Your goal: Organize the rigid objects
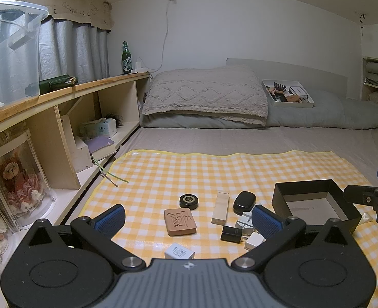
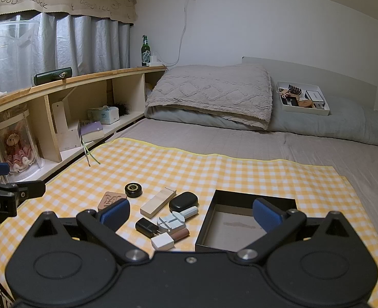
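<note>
Nothing sits in the black box at lower right yet; the small things all lie on the checked mat just left of it; both the left gripper and right gripper are spread wide, holding nothing.

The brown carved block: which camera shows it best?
The left wrist view: the brown carved block lies whole between the open left claw fingers, carving visible. In the right wrist view, a blue finger hides part of it.
</note>
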